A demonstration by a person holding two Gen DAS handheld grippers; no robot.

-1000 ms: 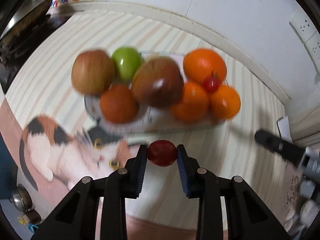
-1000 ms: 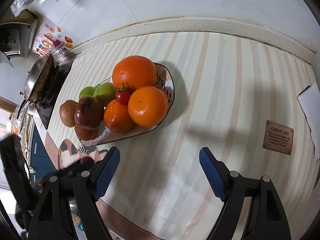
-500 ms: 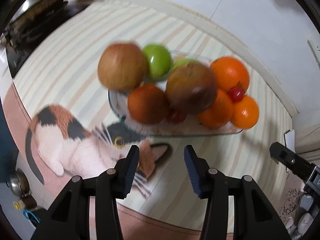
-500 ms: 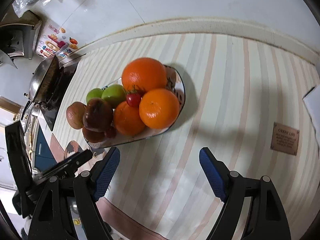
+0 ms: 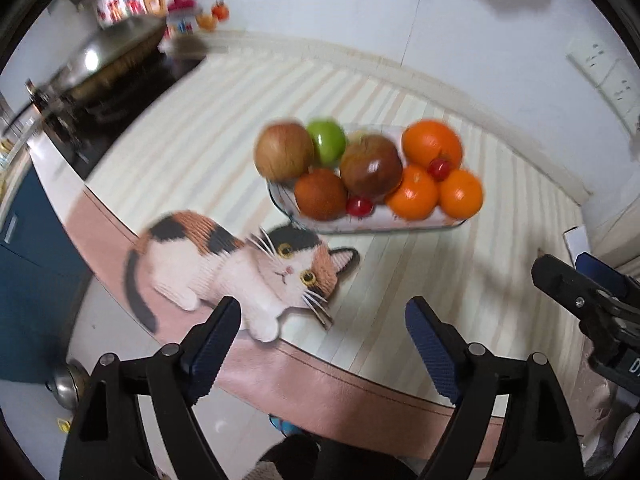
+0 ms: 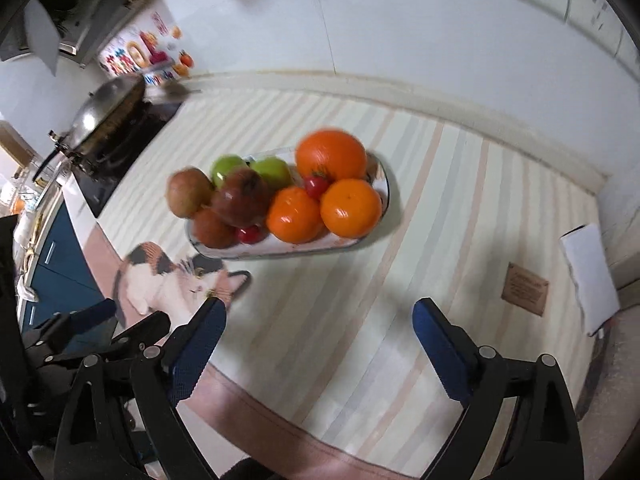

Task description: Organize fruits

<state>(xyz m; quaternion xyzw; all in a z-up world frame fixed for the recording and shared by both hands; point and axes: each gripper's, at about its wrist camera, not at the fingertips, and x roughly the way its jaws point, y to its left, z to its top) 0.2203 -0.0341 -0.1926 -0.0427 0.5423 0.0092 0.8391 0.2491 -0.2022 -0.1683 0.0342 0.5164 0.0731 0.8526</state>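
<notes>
The left gripper [image 5: 322, 326] is hanging with jaws spread wide and empty, having pulled back from the plate [image 5: 404, 226] (a second ago it was pinching the cherry tomato [image 5: 359, 205], now lying among the fruit). The right gripper [image 6: 320, 330] is staying open near the counter's edge.

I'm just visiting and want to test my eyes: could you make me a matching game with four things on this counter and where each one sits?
Things:
1. wok
2. cherry tomato
3. brown label
4. cat picture

Places:
A. wedged among the oranges
B. on the mat, right of the plate
C. on the stove, far left
D. printed on the mat, just in front of the plate

Pairs: 1-C, 2-A, 3-B, 4-D
</notes>
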